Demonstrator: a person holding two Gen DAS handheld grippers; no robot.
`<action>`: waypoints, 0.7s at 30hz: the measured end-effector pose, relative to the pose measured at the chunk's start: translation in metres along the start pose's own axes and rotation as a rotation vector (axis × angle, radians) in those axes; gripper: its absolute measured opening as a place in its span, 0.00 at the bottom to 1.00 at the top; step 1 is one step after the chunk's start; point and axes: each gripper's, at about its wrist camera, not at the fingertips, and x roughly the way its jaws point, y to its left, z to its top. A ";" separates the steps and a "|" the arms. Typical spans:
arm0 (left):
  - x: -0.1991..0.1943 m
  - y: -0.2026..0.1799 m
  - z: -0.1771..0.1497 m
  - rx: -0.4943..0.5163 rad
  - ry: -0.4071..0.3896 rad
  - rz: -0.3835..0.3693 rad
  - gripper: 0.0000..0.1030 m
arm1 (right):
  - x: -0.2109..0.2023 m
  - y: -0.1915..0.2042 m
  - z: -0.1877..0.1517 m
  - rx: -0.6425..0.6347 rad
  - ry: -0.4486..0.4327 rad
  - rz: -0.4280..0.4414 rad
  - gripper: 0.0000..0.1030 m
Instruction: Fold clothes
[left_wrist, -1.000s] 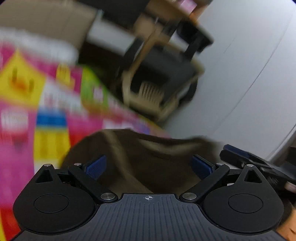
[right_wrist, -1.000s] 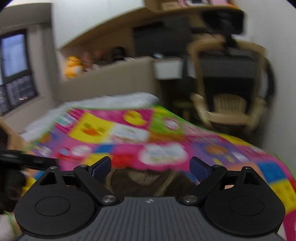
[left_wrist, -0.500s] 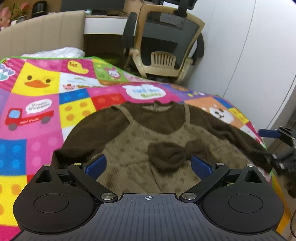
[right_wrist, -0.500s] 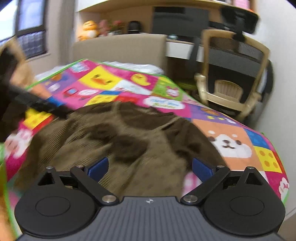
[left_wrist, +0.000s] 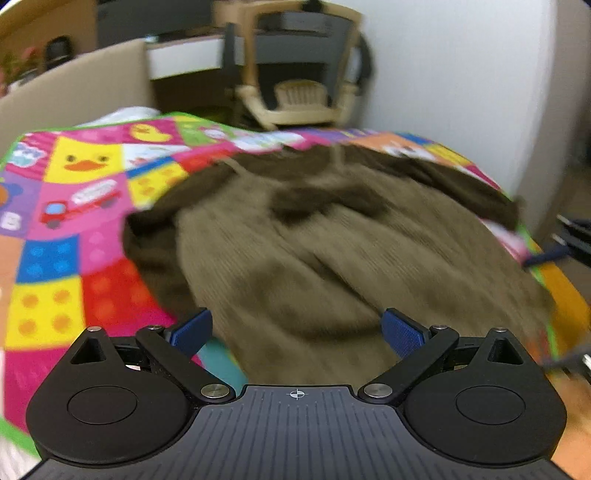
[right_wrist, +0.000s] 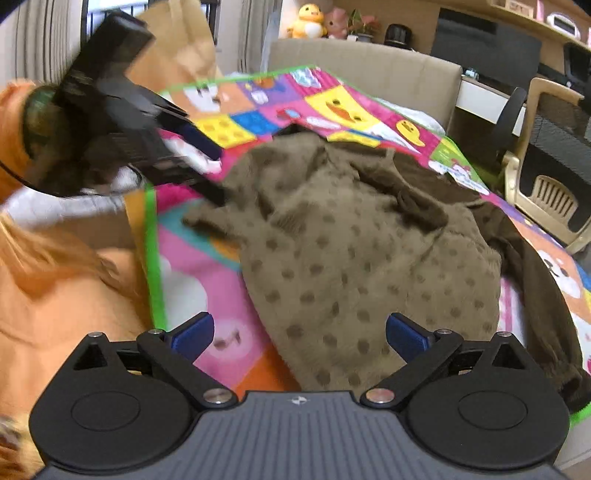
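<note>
Dress (right_wrist: 351, 258) dead ahead of right hand-held gripper (right_wrist: 299, 332), hem nearest, long axis running away; both spread, empty; left hand-held gripper (left_wrist: 295, 332) likewise.

The dress (right_wrist: 351, 258) lies spread on the play mat (right_wrist: 229, 295). A chair (left_wrist: 295, 88) stands behind the mat, and the left hand-held gripper (right_wrist: 207, 173) reaches over the dress's left edge.

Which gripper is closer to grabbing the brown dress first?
Probably left. The left gripper reaches the dress at its hem corner, seen from the right wrist. The right gripper hangs open above the dress, pinching nothing.
</note>
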 end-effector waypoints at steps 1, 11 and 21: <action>-0.002 -0.008 -0.008 0.030 0.013 -0.018 0.98 | 0.005 0.003 -0.001 -0.025 0.008 -0.071 0.97; 0.024 -0.030 -0.033 0.226 0.024 0.210 0.98 | -0.048 -0.048 0.014 0.154 -0.224 -0.549 0.94; -0.051 0.065 -0.016 0.101 -0.116 0.674 0.99 | -0.048 -0.049 -0.016 0.197 -0.149 -0.388 0.94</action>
